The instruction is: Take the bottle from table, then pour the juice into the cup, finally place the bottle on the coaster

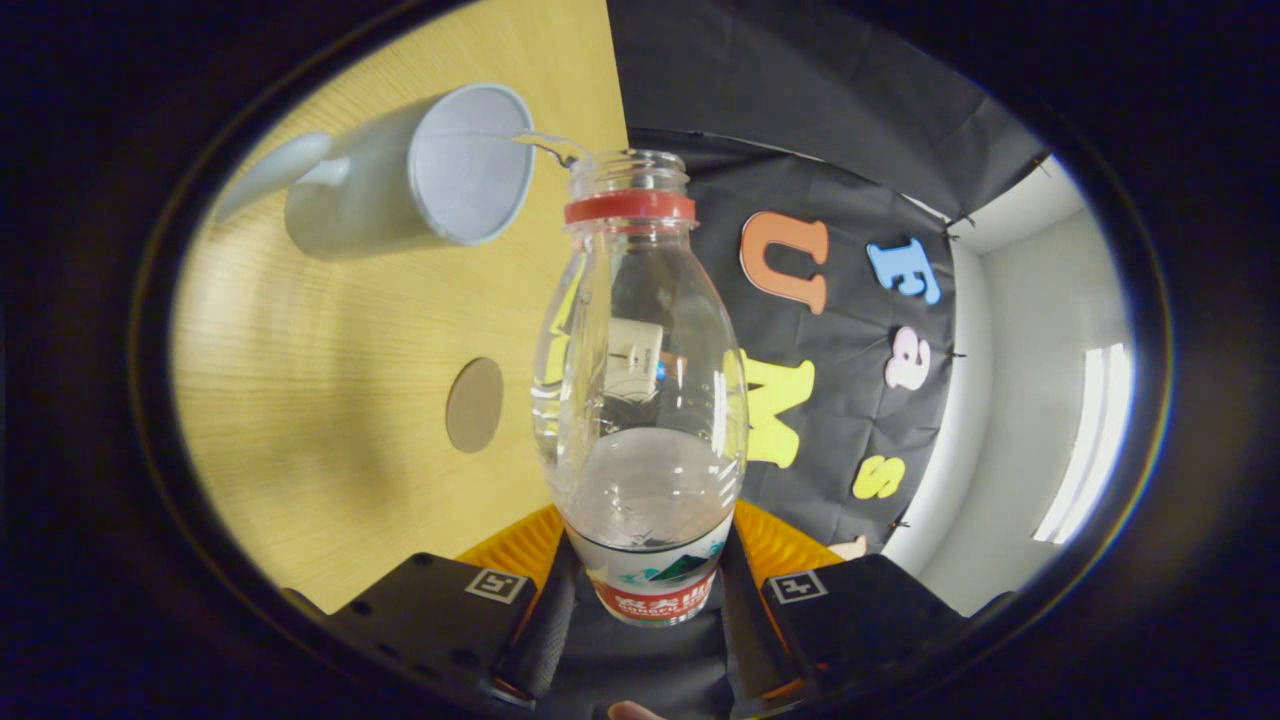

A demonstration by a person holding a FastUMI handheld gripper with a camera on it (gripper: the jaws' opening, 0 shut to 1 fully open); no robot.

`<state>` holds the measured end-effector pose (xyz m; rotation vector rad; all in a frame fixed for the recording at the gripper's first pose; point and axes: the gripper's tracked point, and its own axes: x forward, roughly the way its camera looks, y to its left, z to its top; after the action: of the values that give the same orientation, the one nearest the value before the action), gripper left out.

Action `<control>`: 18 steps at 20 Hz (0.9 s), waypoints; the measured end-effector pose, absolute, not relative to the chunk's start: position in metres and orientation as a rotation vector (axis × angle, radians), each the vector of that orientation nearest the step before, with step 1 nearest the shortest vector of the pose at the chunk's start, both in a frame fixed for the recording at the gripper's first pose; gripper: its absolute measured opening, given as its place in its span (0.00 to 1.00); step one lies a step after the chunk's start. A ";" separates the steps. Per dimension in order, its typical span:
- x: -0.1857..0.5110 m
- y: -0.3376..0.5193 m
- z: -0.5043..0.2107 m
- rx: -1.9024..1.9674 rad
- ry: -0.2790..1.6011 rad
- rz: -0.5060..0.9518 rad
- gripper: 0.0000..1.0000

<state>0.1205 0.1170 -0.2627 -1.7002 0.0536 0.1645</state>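
My gripper (645, 570) is shut on the lower body of a clear plastic bottle (640, 380) with a red neck ring and no cap. The bottle is tipped over sideways above the table, its open mouth beside the rim of the white mug (420, 175). A thin clear stream runs from the mouth over the mug's rim. Very little liquid shows inside the bottle. The mug stands on the wooden table (320, 420), its handle on the side away from the bottle. A round brown coaster (474, 404) lies flat on the table between the mug and my fingers, just beside the bottle.
The table's edge runs right behind the bottle, with the booth's black cloth wall (850, 150) beyond it. A white wall with a bright light strip (1090, 440) stands past the cloth.
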 end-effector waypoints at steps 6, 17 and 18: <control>0.122 0.119 -0.259 -1.719 0.045 0.164 0.73; 0.121 0.121 -0.247 -1.753 0.033 0.157 0.73; 0.123 0.122 -0.246 -1.754 0.032 0.157 0.73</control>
<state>0.1227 0.1220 -0.2465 -1.7540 0.0321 0.1568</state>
